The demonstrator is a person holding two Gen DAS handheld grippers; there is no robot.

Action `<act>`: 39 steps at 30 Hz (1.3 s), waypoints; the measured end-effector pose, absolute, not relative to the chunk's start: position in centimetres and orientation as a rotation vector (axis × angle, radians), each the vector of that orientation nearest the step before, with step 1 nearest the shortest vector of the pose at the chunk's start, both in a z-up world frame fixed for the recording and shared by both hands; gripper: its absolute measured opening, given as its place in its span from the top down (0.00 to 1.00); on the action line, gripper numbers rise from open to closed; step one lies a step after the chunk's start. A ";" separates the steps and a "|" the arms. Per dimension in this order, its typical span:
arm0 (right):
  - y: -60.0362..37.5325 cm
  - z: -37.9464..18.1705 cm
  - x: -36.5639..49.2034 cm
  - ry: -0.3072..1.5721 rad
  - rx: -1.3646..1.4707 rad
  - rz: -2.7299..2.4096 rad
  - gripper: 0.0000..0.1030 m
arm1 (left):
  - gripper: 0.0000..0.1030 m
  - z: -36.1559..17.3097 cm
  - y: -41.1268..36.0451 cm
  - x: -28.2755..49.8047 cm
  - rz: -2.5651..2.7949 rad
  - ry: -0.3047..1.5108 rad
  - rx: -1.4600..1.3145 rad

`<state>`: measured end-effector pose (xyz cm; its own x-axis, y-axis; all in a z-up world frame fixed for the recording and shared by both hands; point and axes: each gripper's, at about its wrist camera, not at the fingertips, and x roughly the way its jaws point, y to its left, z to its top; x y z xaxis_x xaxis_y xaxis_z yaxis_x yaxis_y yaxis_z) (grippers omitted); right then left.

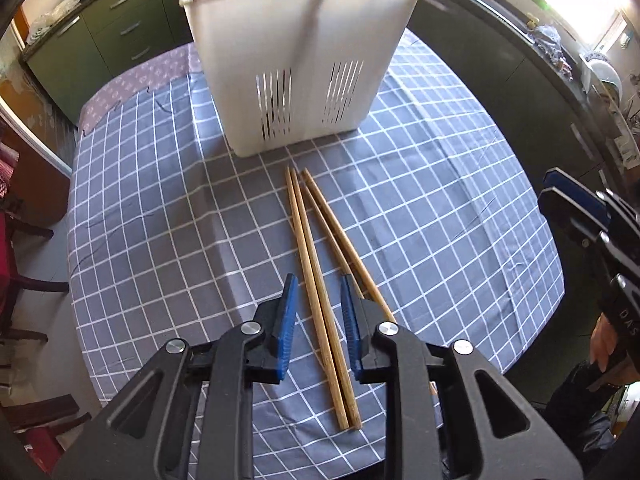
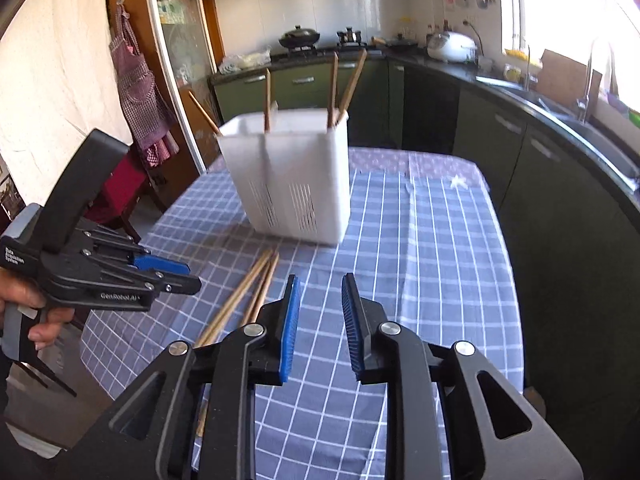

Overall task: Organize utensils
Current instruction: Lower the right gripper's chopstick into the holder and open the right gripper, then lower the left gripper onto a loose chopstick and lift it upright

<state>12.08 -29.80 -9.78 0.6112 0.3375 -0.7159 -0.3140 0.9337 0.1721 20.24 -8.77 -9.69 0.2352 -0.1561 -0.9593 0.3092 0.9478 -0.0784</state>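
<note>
Table [image 1: 460, 208] w/ a grey-blue checked cloth is filling most of both views; green kitchen cabinets [image 1: 116, 24] are running behind it.

White slotted utensil holder [image 1: 304, 68] is standing upright on the cloth toward the far side, w/ several wooden sticks [image 2: 333, 88] poking out of its top, leaning diff ways.

Left gripper [image 1: 318, 308] is pointing steeply down over the table, blue pads parted a little. Loose chopsticks [image 1: 316, 276] are lying flat on the cloth in front of the holder, approx 4 in a narrow fan; two of them are passing through the gap between the pads, but pads aren't pressing on them, so nothing is being gripped.

Right gripper [image 2: 318, 308] is hanging over bare cloth, right of the chopsticks, jaws also slightly apart w/ nothing between them.

A hand [image 2: 28, 312] is holding the left gripper's handle at the left edge of the right wrist view.
</note>
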 end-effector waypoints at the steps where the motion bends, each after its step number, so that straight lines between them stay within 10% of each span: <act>1: -30.1 -10.8 12.0 0.850 0.052 0.377 0.79 | 0.79 -10.2 -8.9 20.5 -0.309 1.308 0.146; 39: -32.4 -12.7 12.8 0.914 0.207 0.425 0.75 | 0.93 -17.4 -11.7 23.0 -0.219 1.496 0.263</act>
<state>12.83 -32.43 -12.66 0.5356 0.4402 -0.7207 -0.2669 0.8979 0.3501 23.01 -11.71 -17.38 0.0640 0.0187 -0.9978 0.3035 0.9521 0.0373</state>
